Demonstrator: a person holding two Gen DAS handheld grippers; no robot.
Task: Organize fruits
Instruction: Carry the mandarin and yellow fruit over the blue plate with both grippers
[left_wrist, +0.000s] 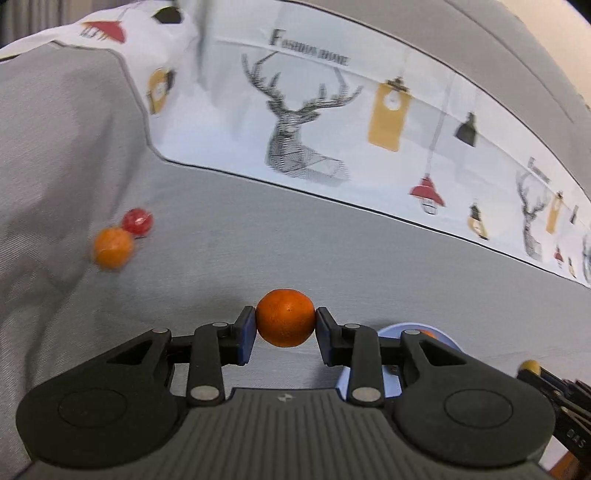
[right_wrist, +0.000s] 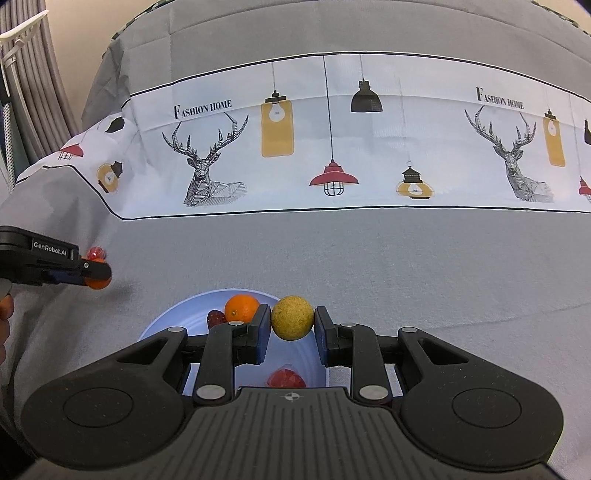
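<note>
My left gripper (left_wrist: 285, 325) is shut on an orange (left_wrist: 285, 318) and holds it above the grey cloth. It also shows in the right wrist view (right_wrist: 96, 275), left of the plate. My right gripper (right_wrist: 292, 323) is shut on a yellow fruit (right_wrist: 292, 317) over the far rim of a light blue plate (right_wrist: 173, 317). The plate holds another orange (right_wrist: 242, 308), a dark red fruit (right_wrist: 216, 316) and a red fruit (right_wrist: 286, 378). A loose orange (left_wrist: 112, 247) and a red fruit (left_wrist: 137, 221) lie together on the cloth at the far left. The plate's edge (left_wrist: 399, 330) shows behind my left gripper's right finger.
A grey cloth (right_wrist: 406, 258) with a white printed band of deer and lamps (right_wrist: 332, 147) covers the surface. The cloth drops off at the left (left_wrist: 55, 147). Curtains (right_wrist: 33, 92) hang at the far left. My right gripper's tip with the yellow fruit (left_wrist: 532, 367) shows at the left view's right edge.
</note>
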